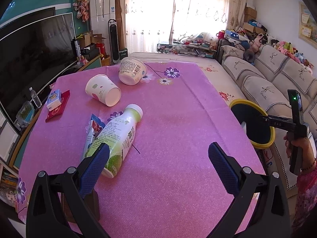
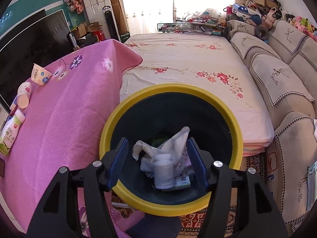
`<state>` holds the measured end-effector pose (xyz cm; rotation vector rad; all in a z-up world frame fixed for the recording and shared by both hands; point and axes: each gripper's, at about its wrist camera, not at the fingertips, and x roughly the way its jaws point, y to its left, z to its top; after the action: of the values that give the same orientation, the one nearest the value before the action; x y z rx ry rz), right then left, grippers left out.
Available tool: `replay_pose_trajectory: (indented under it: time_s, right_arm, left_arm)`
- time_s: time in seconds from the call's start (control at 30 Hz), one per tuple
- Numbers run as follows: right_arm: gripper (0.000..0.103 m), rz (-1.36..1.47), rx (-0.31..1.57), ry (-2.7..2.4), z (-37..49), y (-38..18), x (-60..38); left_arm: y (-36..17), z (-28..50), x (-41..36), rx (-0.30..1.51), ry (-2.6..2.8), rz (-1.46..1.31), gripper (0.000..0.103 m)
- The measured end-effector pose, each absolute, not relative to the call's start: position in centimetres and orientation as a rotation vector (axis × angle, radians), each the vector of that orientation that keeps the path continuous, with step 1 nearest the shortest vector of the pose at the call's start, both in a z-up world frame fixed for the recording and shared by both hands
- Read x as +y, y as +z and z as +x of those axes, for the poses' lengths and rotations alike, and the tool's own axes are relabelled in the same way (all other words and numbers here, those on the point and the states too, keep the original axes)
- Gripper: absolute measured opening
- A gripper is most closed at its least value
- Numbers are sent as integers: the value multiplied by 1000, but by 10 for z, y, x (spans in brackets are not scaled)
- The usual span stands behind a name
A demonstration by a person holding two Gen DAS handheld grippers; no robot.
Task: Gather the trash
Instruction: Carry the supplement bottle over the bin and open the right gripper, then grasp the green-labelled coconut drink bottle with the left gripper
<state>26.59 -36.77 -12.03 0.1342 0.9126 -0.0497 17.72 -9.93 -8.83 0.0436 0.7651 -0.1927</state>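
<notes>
A green and white drink bottle (image 1: 116, 136) lies on the pink tablecloth (image 1: 178, 129), with a snack wrapper (image 1: 93, 130) beside it. Two paper cups (image 1: 103, 90) (image 1: 132, 71) lie tipped farther back. My left gripper (image 1: 158, 156) is open and empty, its left finger just over the bottle's base. My right gripper (image 2: 157, 154) is open above the yellow-rimmed black bin (image 2: 126, 107). In the bin lie a white pill bottle (image 2: 162, 171), crumpled tissue (image 2: 174, 140) and a small box (image 2: 182, 182). The bin (image 1: 255, 144) and right gripper handle (image 1: 285, 124) show at the table's right edge.
A red packet (image 1: 61, 105) and a small tissue pack (image 1: 53, 99) lie at the table's left. A TV (image 1: 35, 51) stands left. A bed with a floral sheet (image 2: 188, 59) and a sofa (image 2: 287, 83) lie right of the table.
</notes>
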Motion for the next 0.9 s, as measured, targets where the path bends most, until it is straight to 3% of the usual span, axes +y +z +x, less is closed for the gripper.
replay_pose_trajectory:
  time_s: [0.9]
  right_arm:
    - [65,59,912,91,261,-106,-295]
  left_arm:
    - [-127,233,-44,857,-297,117,98]
